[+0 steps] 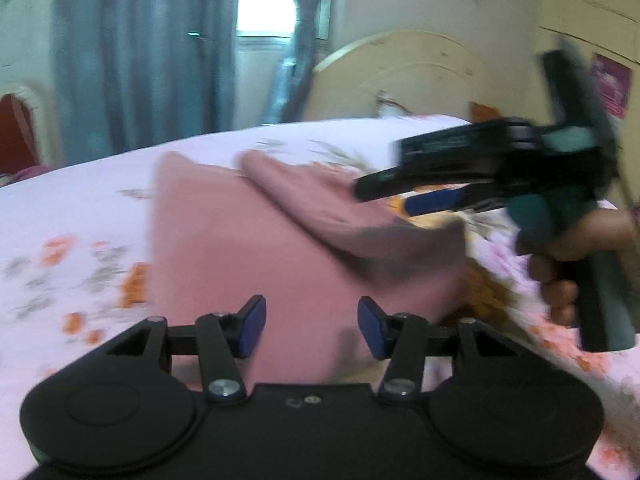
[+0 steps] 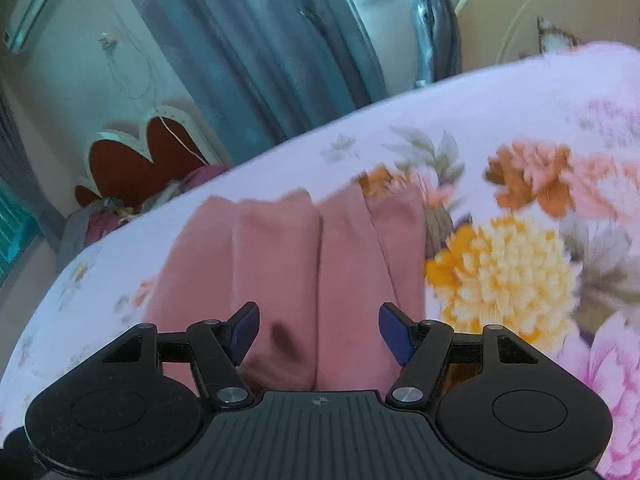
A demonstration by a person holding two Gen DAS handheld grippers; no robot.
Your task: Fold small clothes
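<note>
Left wrist view has the left gripper [image 1: 311, 327] fingers apart low in frame with the pink garment [image 1: 256, 252] on the bed [image 1: 80, 216] just beyond, right gripper [image 1: 396, 194] blurry at right, while right wrist view shows its fingers apart over the garment's folds.

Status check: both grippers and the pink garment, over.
Left gripper open, empty. Right gripper open, empty, above cloth. Pink garment partly folded on floral bedsheet. Nothing in the way.
</note>
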